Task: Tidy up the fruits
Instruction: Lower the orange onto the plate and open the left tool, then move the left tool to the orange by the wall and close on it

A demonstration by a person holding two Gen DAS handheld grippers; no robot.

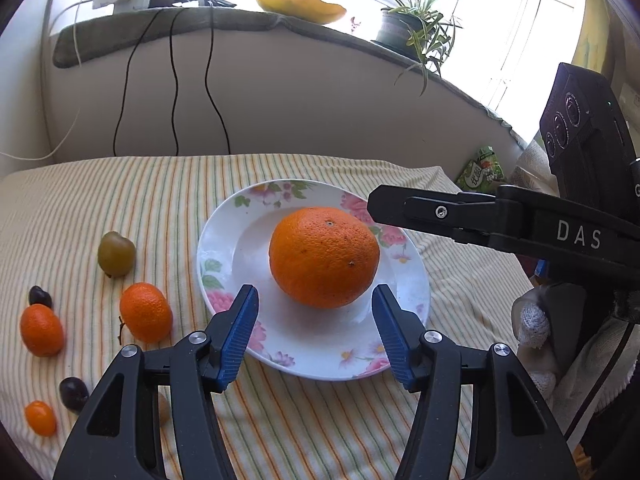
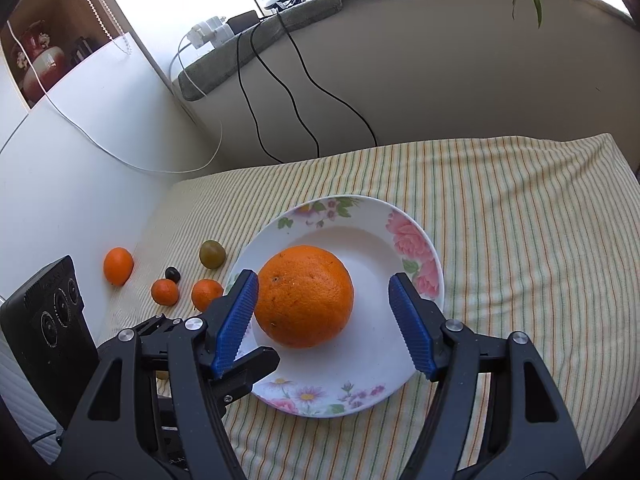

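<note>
Big round orange (image 2: pixel 304 296) sat mid-frame on the white floral china plate (image 2: pixel 416 256). Right claw (image 2: pixel 324 324) stood apart around it, left claw (image 1: pixel 314 334) apart too, empty.

The right gripper (image 2: pixel 322 320) stands with jaws apart around a large orange (image 2: pixel 304 296) on the floral plate (image 2: pixel 408 236). Small fruits (image 2: pixel 166 291) lie at nine o'clock on the striped cloth (image 2: pixel 520 220).

Orange fruit (image 1: pixel 324 257), floral white plate (image 1: pixel 224 248), striped cloth (image 1: pixel 120 200).
</note>
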